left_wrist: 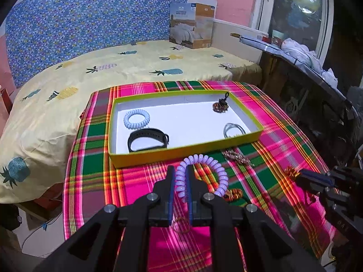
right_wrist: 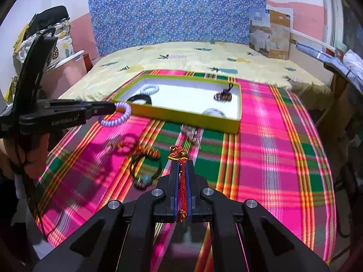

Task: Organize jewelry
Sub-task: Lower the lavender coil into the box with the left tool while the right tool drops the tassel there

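My left gripper (left_wrist: pixel 181 170) is shut on a lilac coil band (left_wrist: pixel 219 170), which curls out to the right above the plaid cloth. The right wrist view shows the same gripper (right_wrist: pixel 112 108) and the coil band (right_wrist: pixel 121 115) at the left. My right gripper (right_wrist: pixel 182 163) is shut on a red braided cord with gold charms (right_wrist: pixel 182 188); it also appears at the right edge (left_wrist: pixel 300 176). The yellow-green box (left_wrist: pixel 181 155) (right_wrist: pixel 192 117) holds a pale coil band (left_wrist: pixel 136 118), a black strap (left_wrist: pixel 147 140), a brown beaded piece (left_wrist: pixel 220 106) and grey rings (left_wrist: pixel 233 130).
Loose on the plaid cloth (right_wrist: pixel 272 158) lie a silver chain (right_wrist: pixel 191 133), an orange coil (right_wrist: pixel 150 153), a gold ring (right_wrist: pixel 127 145) and a black cord bracelet (right_wrist: pixel 145 170). A bed (left_wrist: pixel 68 90) lies behind; a cluttered shelf (left_wrist: pixel 306 54) runs along the right.
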`<state>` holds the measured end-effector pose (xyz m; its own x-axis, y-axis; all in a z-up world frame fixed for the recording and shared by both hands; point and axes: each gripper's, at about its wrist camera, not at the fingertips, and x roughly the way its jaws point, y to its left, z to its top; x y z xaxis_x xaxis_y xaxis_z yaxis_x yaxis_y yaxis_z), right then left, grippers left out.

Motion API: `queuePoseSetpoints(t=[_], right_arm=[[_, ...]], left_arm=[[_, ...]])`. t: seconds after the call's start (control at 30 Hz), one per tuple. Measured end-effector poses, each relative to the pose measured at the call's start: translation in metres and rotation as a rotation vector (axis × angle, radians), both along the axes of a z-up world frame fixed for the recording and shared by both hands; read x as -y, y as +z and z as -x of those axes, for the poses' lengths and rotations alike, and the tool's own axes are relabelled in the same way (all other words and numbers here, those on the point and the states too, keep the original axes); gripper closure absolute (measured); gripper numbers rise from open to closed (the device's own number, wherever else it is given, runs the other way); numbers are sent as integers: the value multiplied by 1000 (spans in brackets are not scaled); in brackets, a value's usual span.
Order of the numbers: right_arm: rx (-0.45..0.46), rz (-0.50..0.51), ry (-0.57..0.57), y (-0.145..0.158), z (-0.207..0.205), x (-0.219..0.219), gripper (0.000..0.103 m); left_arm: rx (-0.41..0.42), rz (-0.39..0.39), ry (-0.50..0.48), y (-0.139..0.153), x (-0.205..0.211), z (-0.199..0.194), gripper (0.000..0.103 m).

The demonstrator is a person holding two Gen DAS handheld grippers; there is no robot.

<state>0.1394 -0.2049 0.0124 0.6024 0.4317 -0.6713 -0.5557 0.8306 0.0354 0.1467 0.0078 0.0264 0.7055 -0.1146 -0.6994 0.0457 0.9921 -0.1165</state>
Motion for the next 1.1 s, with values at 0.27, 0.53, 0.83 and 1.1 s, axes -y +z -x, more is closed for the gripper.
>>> queuePoseSetpoints(t=[0.27, 0.53, 0.83, 1.1], right_arm=[[31, -14, 0, 16, -40, -9, 98], [59, 17, -4, 21, -90, -24, 98], [4, 70, 1, -3, -151, -42, 98], [-76, 88, -10, -28, -188, -50, 98]], left_arm=[[19, -11, 19, 11, -9, -29, 93], [15, -25, 25, 11, -12, -67, 93], [-35, -24, 38, -8, -19, -121, 93], [-99, -31, 56, -34, -23, -155, 93]])
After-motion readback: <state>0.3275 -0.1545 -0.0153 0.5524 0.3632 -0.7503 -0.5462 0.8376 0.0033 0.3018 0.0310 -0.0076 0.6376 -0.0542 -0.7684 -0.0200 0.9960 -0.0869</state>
